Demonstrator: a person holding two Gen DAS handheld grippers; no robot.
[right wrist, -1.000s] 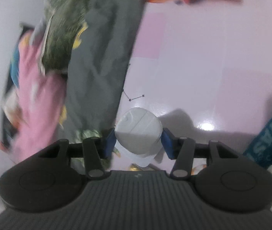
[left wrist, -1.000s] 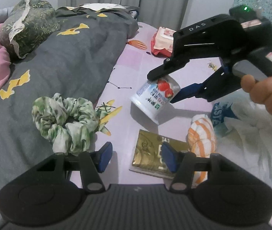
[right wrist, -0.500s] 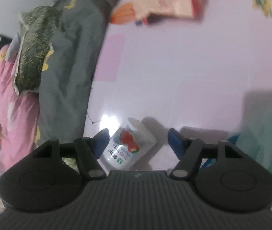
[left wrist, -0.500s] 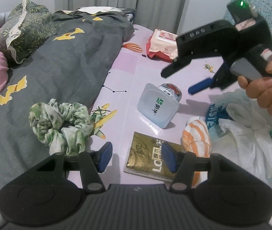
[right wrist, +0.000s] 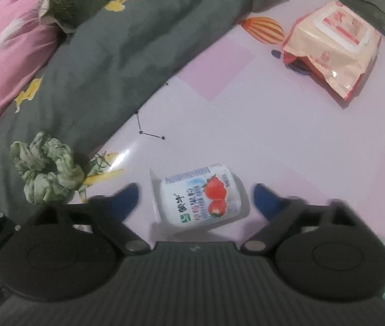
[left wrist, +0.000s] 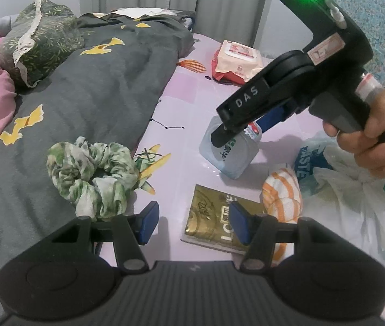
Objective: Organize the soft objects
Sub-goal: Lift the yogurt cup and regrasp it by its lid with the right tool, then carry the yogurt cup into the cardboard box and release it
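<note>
Right gripper (right wrist: pixel 195 198) has just narrowed, jaws apart around the lying yogurt cup (right wrist: pixel 199 197), not pressing. Only the left view shows the gold packet (left wrist: pixel 216 220); left gripper (left wrist: pixel 191 221) half open, empty

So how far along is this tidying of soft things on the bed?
Early, it seems. Nothing looks gathered yet: the green scrunchie, orange striped cloth and wipes pack lie apart. Nothing is in hand. The right gripper has just been closing, yet its pads sit clear of the yogurt cup lying on its side between them. The left gripper is open and empty. Collecting the soft items remains.
</note>
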